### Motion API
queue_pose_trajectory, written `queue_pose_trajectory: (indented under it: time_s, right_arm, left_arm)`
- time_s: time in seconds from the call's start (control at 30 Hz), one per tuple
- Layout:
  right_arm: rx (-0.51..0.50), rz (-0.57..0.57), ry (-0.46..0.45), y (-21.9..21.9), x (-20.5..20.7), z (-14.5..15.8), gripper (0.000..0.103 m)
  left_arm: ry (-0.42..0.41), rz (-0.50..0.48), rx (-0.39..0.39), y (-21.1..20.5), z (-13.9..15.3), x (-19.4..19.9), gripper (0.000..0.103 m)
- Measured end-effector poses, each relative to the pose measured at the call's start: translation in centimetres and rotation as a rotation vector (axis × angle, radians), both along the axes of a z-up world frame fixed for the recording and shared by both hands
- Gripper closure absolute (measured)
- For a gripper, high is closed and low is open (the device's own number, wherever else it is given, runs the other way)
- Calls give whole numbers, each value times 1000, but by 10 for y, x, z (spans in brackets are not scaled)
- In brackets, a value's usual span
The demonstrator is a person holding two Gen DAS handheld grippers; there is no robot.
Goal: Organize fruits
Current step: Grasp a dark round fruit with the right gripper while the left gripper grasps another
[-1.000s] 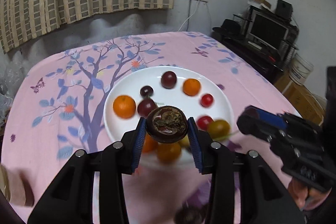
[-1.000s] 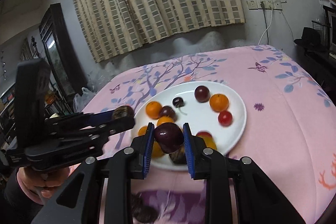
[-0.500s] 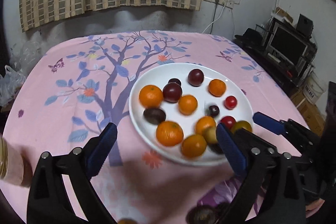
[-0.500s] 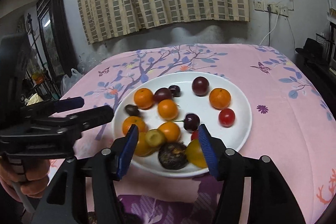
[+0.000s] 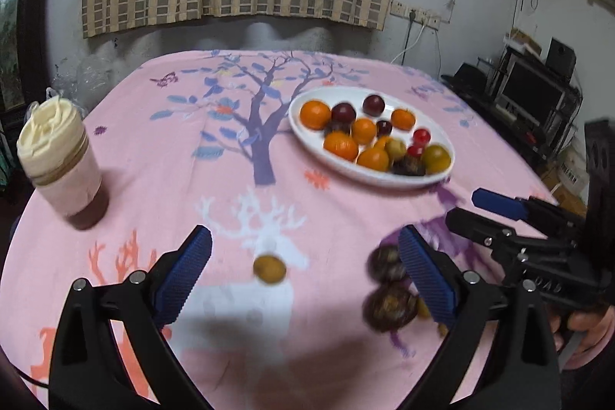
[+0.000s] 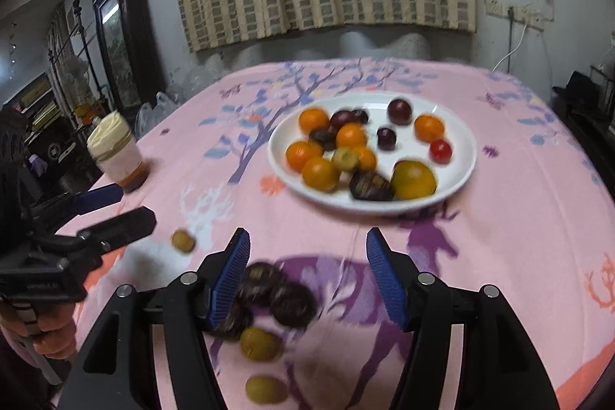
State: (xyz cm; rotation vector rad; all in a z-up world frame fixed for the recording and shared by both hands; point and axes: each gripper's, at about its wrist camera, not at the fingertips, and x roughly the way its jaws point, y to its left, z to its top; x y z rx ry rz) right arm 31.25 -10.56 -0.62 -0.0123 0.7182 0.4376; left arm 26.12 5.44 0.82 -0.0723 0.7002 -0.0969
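Near the front edge of the table [image 5: 161, 141], on the pink cloth, loose fruit waits to be gathered: a small yellow-green fruit [image 5: 270, 268] lies alone on the white deer print, and a cluster of dark fruits [image 6: 276, 291] with two more small greenish ones sits just right of it. The white plate [image 6: 457, 175], toward the far right of the table, already carries oranges, plums, cherry tomatoes and a dark round fruit.

The left gripper [image 5: 303, 269] is spread wide, its jaws opening, with the lone yellow-green fruit on the cloth between them but untouched. The right gripper [image 6: 307, 275] is also released and opening, empty; the dark cluster lies by its left finger [image 6: 226, 279], not between the pads.

The step in hand looks like reaching for the next pieces. To do it well, each gripper should centre on one fruit only, come down until the pads straddle its widest part, and close gently, since these fruits are round and likely to roll. The right gripper would need to shift left to bracket a single dark fruit, not the pile.

The fruits are nearly round, so no long axis or pointing direction can be read; motion blur hides stems
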Motion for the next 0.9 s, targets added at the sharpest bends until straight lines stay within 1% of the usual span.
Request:
queue_pose_trajectory:
  time_s: [0.07,0.1,0.17,0.27,0.33,0.43,0.5,0.57,0.6,0.63,0.67,0.7,0.8,0.83,0.9]
  right_arm:
    - [-2,15,47,3,-4,-9,39]
    - [2,28,74,5,-6,-13,40]
    - [-4,41,89,8,-11,-17,42]
    - [-66,48,95,11,-12,-21,49]
    - [-78,49,142,10,-8,-28,58]
    - [-68,69,181,10,-2,-37,60]
    - [-61,75,168,10,0,-39,60]
    - [-45,84,165,10,3,-42,60]
    - [-22,95,179,9,7,-44,60]
    - [6,102,198,9,10,-46,62]
    - [32,98,215,6,12,-48,66]
    - [39,100,219,6,13,-47,69]
    - [50,72,211,1,12,-43,69]
    - [69,62,203,-2,11,-39,69]
    - [109,30,167,-12,9,-27,69]
  left_arm:
    - [29,-5,37,-2,-8,-4,7]
    - [36,-11,41,-1,-10,-5,7]
    - [35,-2,31,3,-9,-6,7]
    - [44,26,17,9,-9,-5,7]
    - [44,47,5,14,-8,-5,7]
    - [49,61,-22,20,-7,-6,7]
    - [53,59,-41,21,-6,-5,7]
    - [54,47,-59,21,-5,-6,7]
    - [54,42,-59,21,-4,-7,7]
    - [51,41,-55,20,-4,-7,7]
    - [47,40,-48,18,-4,-8,7]
    - [46,37,-43,16,-4,-8,7]
    - [55,19,-41,13,-7,-7,7]
    - [65,5,-43,11,-9,-6,7]
    - [89,-70,-43,0,-14,-5,8]
